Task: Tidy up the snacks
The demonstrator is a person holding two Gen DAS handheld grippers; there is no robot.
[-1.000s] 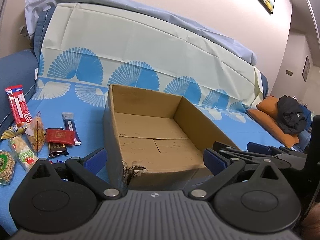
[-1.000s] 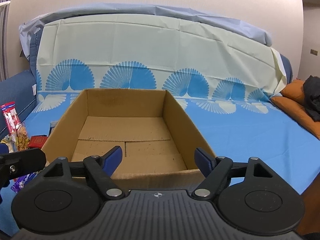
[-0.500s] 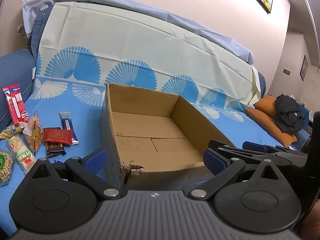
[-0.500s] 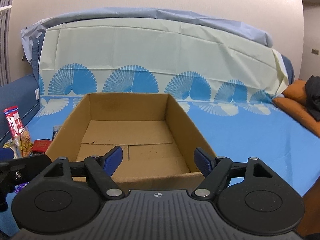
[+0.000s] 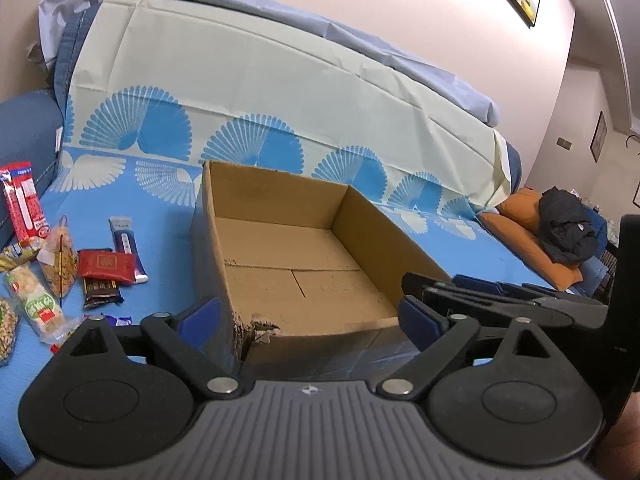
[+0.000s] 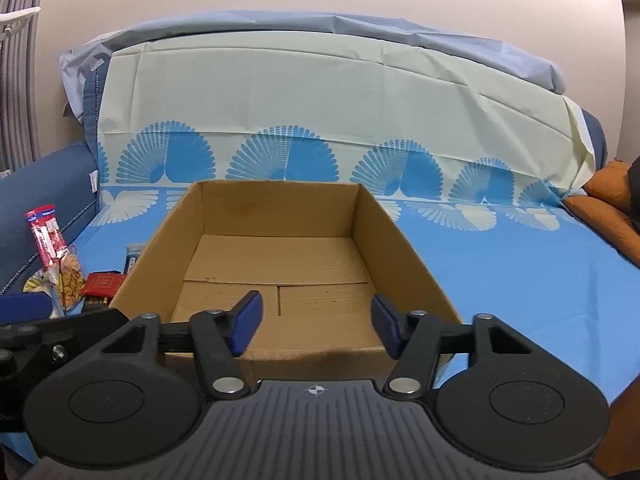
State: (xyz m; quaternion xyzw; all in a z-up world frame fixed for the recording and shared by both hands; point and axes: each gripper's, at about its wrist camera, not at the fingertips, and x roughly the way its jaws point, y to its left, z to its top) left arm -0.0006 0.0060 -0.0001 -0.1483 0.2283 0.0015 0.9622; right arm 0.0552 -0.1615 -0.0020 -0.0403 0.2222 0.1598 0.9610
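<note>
Open cardboard box (image 6: 280, 256) sits on sofa seat over blue fan-print cover (image 6: 500, 264); near corner torn.
Snacks lie beside box's left wall: long red packet (image 5: 24, 200), red pouch (image 5: 106, 266) on dark bar (image 5: 100, 292), blue-white bar (image 5: 126, 248), nut bags (image 5: 60, 260).
Left gripper (image 5: 310, 314) before box's near left corner, jaws spread, closing, nothing gripped.
Right gripper (image 6: 316, 326) at near wall, jaws half spread, closing, nothing between.
Orange cushion (image 5: 528, 240) with dark cloth far right.

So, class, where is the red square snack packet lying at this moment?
In the left wrist view the red square packet lies on the blue sheet, left of the cardboard box, overlapping a dark bar.
</note>
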